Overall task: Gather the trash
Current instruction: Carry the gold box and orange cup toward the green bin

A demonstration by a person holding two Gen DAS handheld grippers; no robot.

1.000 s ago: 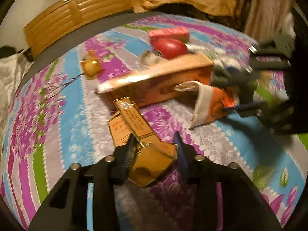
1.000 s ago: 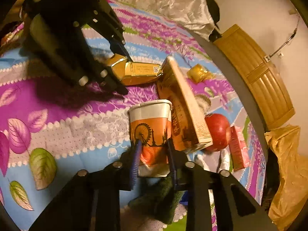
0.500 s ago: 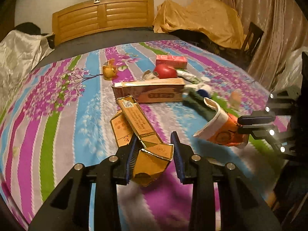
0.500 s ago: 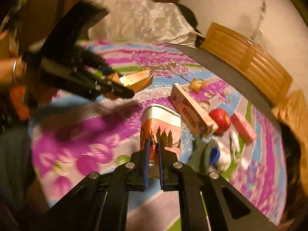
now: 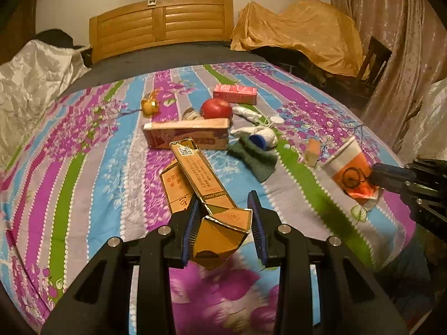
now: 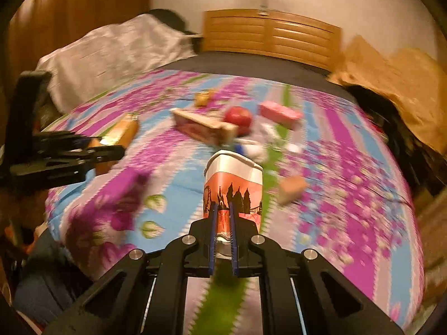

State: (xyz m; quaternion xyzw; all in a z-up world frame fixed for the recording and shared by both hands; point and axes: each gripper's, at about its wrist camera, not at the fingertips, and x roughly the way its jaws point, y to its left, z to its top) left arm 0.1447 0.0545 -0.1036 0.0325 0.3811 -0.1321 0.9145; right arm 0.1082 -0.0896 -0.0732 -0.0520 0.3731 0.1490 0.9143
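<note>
My left gripper (image 5: 223, 206) is shut on the crushed end of a long gold carton (image 5: 201, 176) and holds it above the bed; it also shows at the left of the right wrist view (image 6: 111, 150). My right gripper (image 6: 222, 209) is shut on the squashed base of an orange and white paper cup (image 6: 233, 184), lifted off the bed. In the left wrist view the cup (image 5: 349, 170) hangs at the right in the right gripper (image 5: 375, 174).
On the striped floral bedspread (image 5: 83, 167) lie a brown box (image 5: 190, 134), a red apple (image 5: 216, 109), a pink box (image 5: 234, 93), a green cloth (image 5: 254, 159), a small yellow wrapper (image 5: 149, 106) and a small tan block (image 5: 313, 150). A wooden headboard (image 5: 162, 25) stands behind.
Both grippers have lifted and drawn back from the bed with the gold carton and the paper cup. The right gripper has squeezed the cup's base much flatter.
</note>
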